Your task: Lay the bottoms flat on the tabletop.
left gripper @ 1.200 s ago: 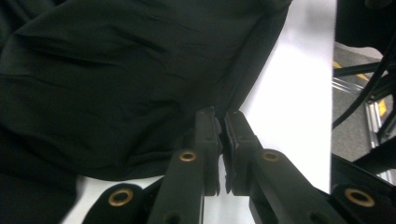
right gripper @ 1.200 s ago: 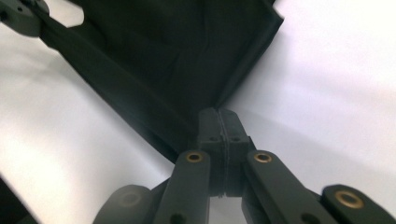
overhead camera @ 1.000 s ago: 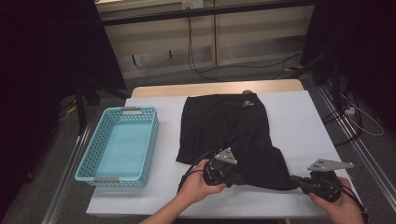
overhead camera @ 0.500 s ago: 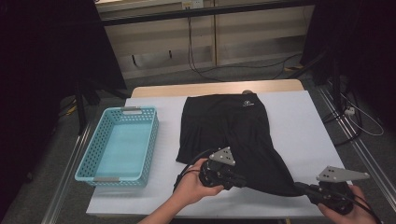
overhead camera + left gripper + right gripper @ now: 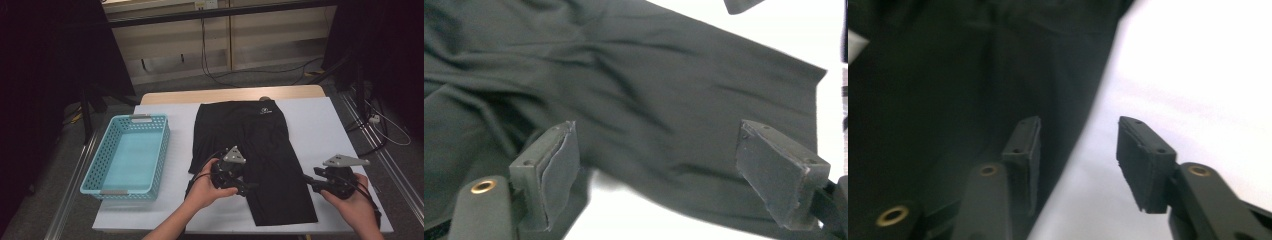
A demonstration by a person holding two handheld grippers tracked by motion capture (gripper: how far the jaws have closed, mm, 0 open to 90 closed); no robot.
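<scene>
Both grippers are black with rectangular padded jaws, brass-ringed screw holes, grey three-cornered top plates and trailing cables.

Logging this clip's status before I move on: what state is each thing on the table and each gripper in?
Black shorts: spread flat on the table, waistband at the far end, free of both grippers.
Turquoise basket: upright, empty.
Left gripper: jaws just opened wide above the shorts, nothing pinched.
Right gripper: jaws just opened at the shorts' edge, nothing between the pads.

My tools [image 5: 250, 186] are black; the shorts [image 5: 260, 150] plain black with a small white logo, the basket [image 5: 127, 155] turquoise, the desk [image 5: 320, 125] white.
</scene>
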